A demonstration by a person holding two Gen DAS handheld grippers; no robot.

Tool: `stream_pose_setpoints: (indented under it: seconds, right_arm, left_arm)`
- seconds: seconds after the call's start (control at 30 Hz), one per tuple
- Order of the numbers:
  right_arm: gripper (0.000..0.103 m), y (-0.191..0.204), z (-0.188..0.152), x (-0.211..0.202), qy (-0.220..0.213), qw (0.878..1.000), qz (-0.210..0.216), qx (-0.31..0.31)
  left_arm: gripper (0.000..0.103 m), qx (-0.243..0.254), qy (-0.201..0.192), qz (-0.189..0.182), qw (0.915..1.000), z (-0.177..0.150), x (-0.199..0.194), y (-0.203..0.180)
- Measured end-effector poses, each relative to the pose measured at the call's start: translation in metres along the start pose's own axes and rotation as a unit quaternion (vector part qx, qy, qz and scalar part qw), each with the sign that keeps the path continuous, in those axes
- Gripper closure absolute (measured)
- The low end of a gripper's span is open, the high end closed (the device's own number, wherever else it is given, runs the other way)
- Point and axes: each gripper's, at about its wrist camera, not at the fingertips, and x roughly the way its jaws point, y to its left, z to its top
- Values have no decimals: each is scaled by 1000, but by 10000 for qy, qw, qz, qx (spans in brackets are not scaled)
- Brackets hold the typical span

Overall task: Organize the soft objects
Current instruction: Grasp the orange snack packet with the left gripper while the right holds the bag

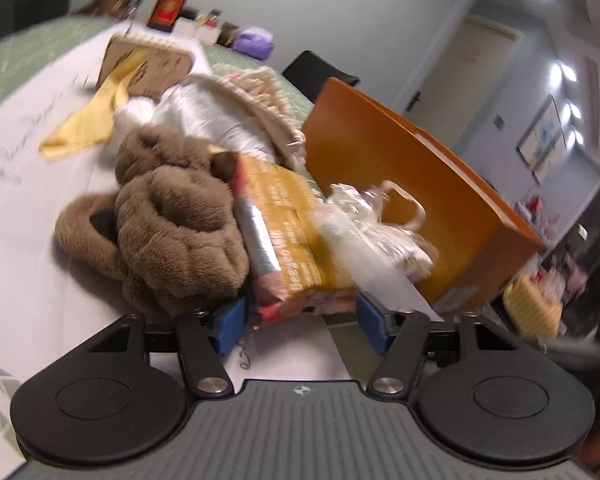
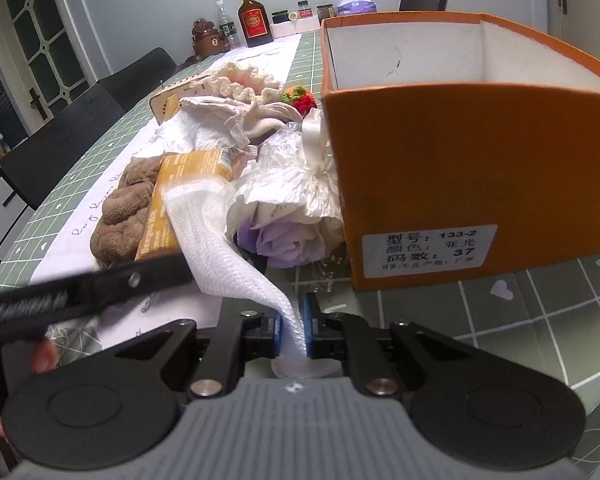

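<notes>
1. Right gripper (image 2: pixel 296 330) is clamped on a white mesh strip (image 2: pixel 224 248), which runs up-left toward the pile beside the orange box (image 2: pixel 460 168).
2. Left gripper (image 1: pixel 300 326), jaws apart, straddles the yellow packet (image 1: pixel 296 240).

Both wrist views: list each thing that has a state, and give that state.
Right claw: shut on the white mesh strip.
Left claw: open, at the near end of the yellow packet.
Orange box: upright, lid off, nothing seen inside.
Brown plush slippers: heaped on the table.
Purple fabric rose: lying against the box.
Brown bottle: upright, capped.
</notes>
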Motion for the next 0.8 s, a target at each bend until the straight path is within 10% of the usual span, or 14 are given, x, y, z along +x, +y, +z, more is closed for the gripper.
stream_pose_setpoints:
  seconds: [0.2, 0.5, 0.67, 0.8]
  right_arm:
    - [95, -4, -2, -1, -30, 10000, 47, -17]
    - [95, -10, -3, -3, -20, 9998, 169, 47]
    - [95, -11, -3, -3, -45, 9998, 186, 15]
    - [93, -9, -5, -4, -75, 9998, 170, -26]
  left_arm:
    - [70, -439, -278, -129, 9986, 7, -4, 5]
    - [86, 358, -335, 271, 9984, 10, -34, -16]
    - [82, 1058, -208, 408, 9933, 5, -39, -28]
    - [48, 774, -502, 408, 9949, 2, -19, -25]
